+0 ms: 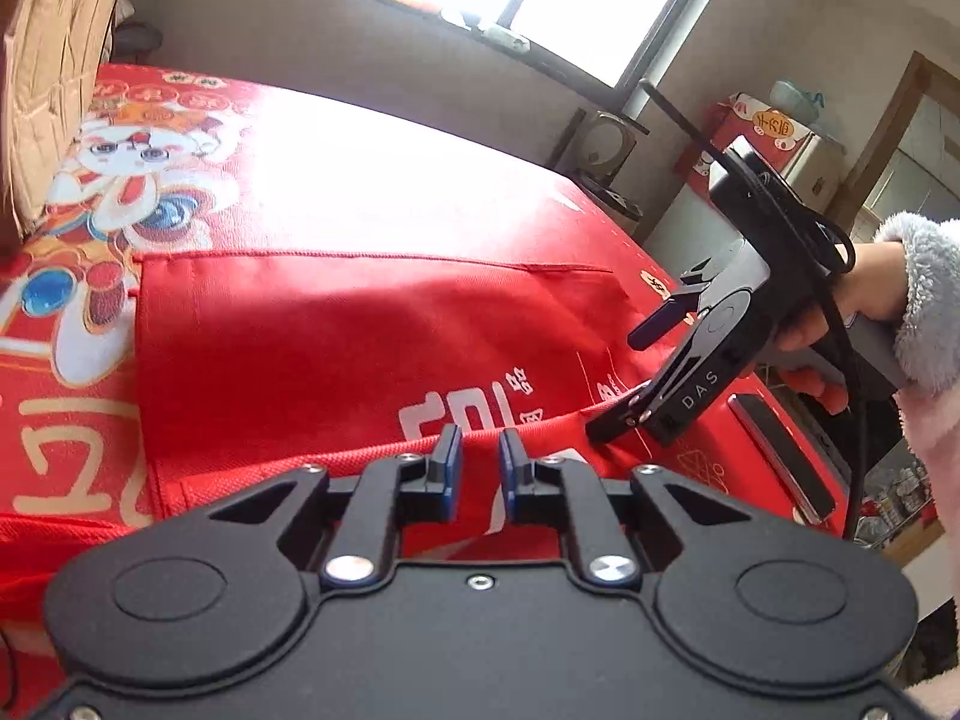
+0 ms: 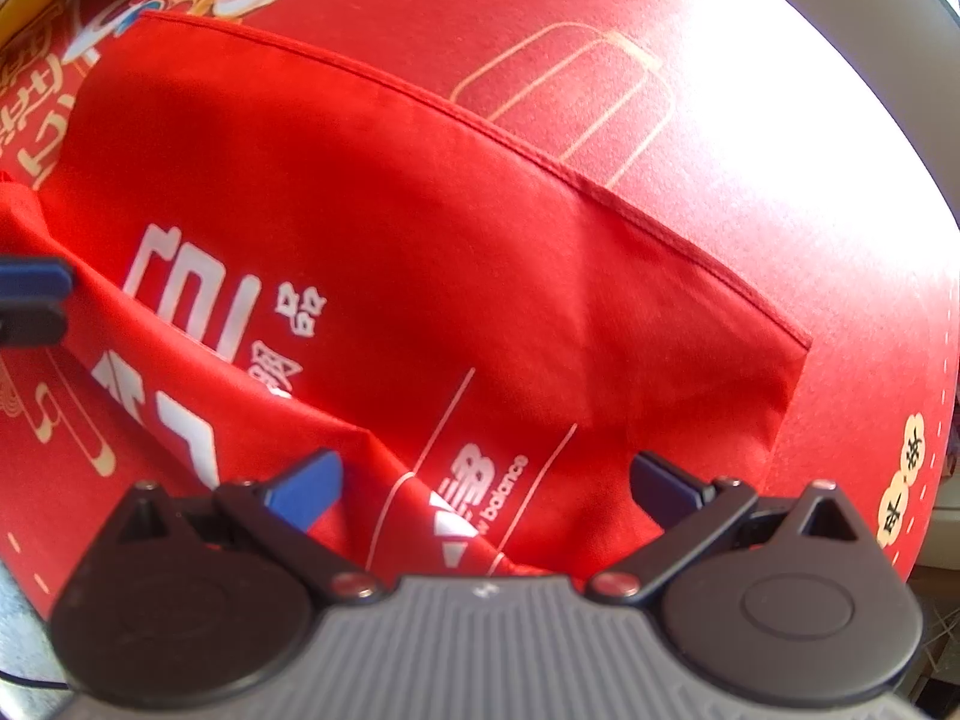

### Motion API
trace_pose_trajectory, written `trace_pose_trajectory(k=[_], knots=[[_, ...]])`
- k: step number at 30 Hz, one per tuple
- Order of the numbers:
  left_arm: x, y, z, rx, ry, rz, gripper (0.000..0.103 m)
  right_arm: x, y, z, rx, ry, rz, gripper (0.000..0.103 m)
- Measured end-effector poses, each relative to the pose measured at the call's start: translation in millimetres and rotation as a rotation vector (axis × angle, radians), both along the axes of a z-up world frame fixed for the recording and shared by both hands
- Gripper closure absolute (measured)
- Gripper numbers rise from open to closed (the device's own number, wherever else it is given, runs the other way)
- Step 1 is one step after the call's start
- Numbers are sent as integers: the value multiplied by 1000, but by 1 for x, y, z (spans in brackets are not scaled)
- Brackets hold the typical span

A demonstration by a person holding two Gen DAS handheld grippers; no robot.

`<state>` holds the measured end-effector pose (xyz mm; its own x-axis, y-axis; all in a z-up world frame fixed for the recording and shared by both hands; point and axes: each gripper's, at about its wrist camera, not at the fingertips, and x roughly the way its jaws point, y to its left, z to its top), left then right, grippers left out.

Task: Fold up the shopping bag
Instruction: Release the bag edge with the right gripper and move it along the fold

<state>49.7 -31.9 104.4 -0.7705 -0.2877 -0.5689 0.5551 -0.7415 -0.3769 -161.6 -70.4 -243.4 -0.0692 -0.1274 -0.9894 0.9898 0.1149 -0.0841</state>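
I am holding my left fingers (image 1: 480, 450) close together over the near edge of the red shopping bag (image 1: 360, 348). There is a small gap between them, and a ridge of the bag's cloth is sitting in that gap. I cannot tell if my pads are really squeezing it. My right fingers (image 2: 486, 480) are spread wide and pointing down over the bag's corner, pinching nothing.

Here is what could go wrong. If my left fingers are only catching one thin layer, the cloth could slip out when I am pulling, and the fold would flop back. If my right fingers are closing too far from the edge, they could bunch up the cloth and make the fold crooked. The red cover (image 2: 750, 138) under the bag could get pinched too, since it is the same colour.

The bag is lying mostly flat on the tabletop, on that red cover with cartoon pictures. It is soft and thin, with white letters, a stitched edge, and a loose flap on the near side.
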Motion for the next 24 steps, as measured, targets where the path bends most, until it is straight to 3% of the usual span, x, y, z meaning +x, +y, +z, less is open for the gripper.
trace_pose_trajectory(k=[4, 7, 14, 20, 21, 22, 23, 24], knots=[[-4, -5, -10, 29, -31, 6, 88, 1, 4, 3, 4, 7, 9, 1], [-8, -5, -16, 3, -76, 16, 98, -6, 5, 10, -1, 8, 11, 1], [-14, -10, -23, -8, -111, 9, 100, -46, 18, 35, -68, -56, -35, 1], [-16, -9, -23, -34, -126, -9, 100, -58, 59, 64, -319, -4, -24, 2], [-17, -9, -23, -38, -130, -10, 100, -57, 67, 73, -381, 17, -6, 7], [-17, -9, -23, -40, -132, -12, 100, -61, 70, 99, -459, 21, 6, 20], [-18, -9, -23, -43, -135, -16, 100, -66, 90, 121, -570, -4, 16, 26], [-18, -10, -24, -43, -139, -19, 100, -70, 102, 144, -642, -27, 19, 39]])
